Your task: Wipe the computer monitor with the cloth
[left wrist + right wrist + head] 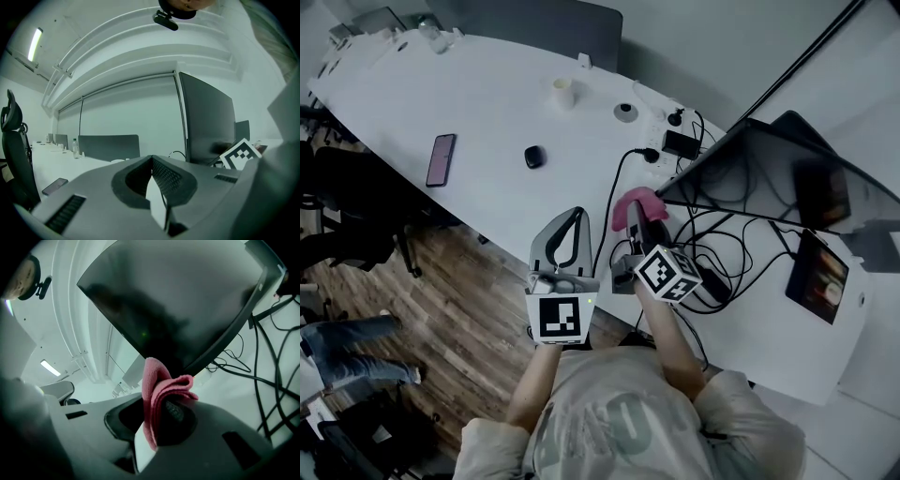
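The dark computer monitor stands on the white table, tilted, to the right of both grippers. My right gripper is shut on a folded pink cloth, held just off the monitor's lower left corner. In the right gripper view the pink cloth is pinched in the right gripper, and the monitor fills the view right above it; I cannot tell if they touch. My left gripper hovers beside it, shut and empty. In the left gripper view the left gripper has its jaws together, with the monitor to its right.
A phone, a small black object and a cup lie on the table's left part. Tangled cables and a power adapter sit under the monitor. A tablet-like device is at right. Office chairs line the left edge.
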